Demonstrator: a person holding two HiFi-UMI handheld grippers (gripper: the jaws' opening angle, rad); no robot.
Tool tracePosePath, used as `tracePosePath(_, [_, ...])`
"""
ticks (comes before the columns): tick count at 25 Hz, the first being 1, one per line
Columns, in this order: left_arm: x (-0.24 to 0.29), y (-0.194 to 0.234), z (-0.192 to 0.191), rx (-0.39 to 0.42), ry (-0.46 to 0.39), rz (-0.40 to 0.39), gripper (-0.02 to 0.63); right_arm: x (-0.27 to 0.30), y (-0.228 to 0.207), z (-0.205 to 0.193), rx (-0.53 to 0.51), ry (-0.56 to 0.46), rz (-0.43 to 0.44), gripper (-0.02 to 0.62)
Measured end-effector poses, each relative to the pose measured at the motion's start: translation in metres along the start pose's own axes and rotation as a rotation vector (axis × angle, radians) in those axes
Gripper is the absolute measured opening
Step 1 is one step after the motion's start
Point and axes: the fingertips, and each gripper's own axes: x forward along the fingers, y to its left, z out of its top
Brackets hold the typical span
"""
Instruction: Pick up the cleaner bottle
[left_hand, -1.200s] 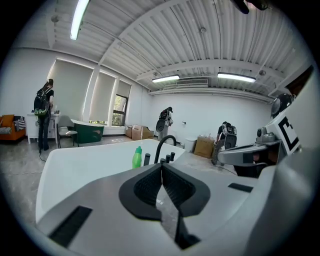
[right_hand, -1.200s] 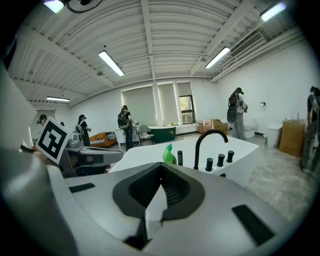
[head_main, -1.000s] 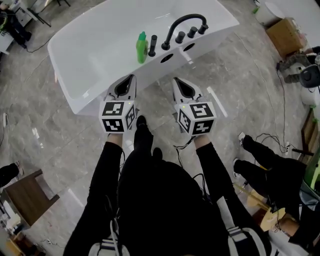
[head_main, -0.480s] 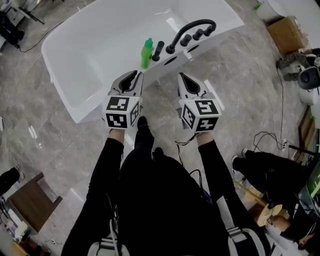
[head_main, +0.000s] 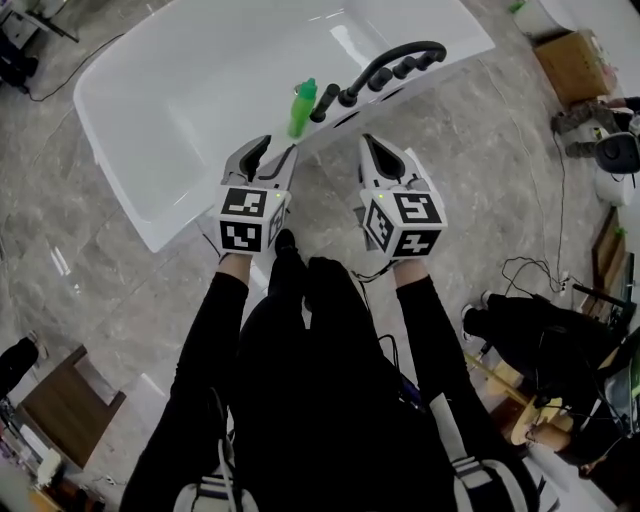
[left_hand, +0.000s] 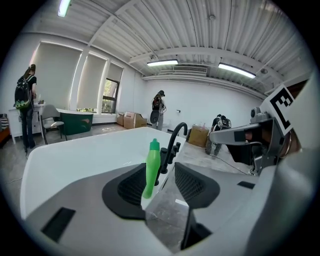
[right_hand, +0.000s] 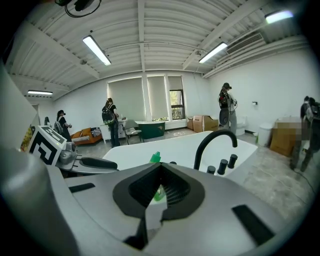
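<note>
The green cleaner bottle (head_main: 302, 107) stands upright on the white bathtub's rim (head_main: 180, 222), just left of the black faucet (head_main: 385, 62). My left gripper (head_main: 277, 150) hovers short of the tub edge, pointed at the bottle. Its jaws are opening with nothing between the pads. In the left gripper view, the bottle (left_hand: 151, 167) shows some way ahead in the gap of the left gripper (left_hand: 162, 176). My right gripper (head_main: 369, 145) is beside it, shut and empty, below the faucet. Over the closed right gripper (right_hand: 160, 167) only the bottle's cap (right_hand: 155, 157) peeks out.
Black faucet handles (head_main: 350, 92) stand close to the right of the bottle. A cardboard box (head_main: 570, 65) and gear lie on the floor at far right, a person in black (head_main: 530, 340) crouches lower right, and a wooden stool (head_main: 60, 400) sits lower left.
Both grippers have moved forward toward the tub rim and the bottle. The left gripper's jaws, shut a second ago, now stand apart. The right gripper stays shut.
</note>
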Motion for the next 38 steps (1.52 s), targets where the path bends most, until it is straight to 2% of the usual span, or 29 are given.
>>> tracePosePath(4, [0.009,0.011,-0.007,0.016,0.031,0.024,0.224,0.011,-0.001,0.0,-0.005,0.009,0.004,0.002])
tracePosePath(9, [0.029,0.019,-0.013,0.008,0.076,0.038,0.249,0.033,-0.014,0.002,-0.029,0.029,0.013,0.002])
tracePosePath(16, [0.056,0.028,-0.021,0.033,0.139,0.047,0.255,0.062,-0.022,0.015,-0.059,0.032,0.034,0.002])
tracePosePath(22, [0.083,0.026,-0.034,0.024,0.189,0.048,0.255,0.08,-0.035,0.025,-0.074,0.025,0.05,0.002])
tracePosePath(29, [0.111,0.024,-0.047,0.073,0.236,0.086,0.255,0.102,-0.043,0.029,-0.105,0.021,0.095,0.002])
tracePosePath(38, [0.137,0.032,-0.065,0.047,0.269,0.117,0.255,0.137,-0.046,0.025,-0.129,0.017,0.168,0.002])
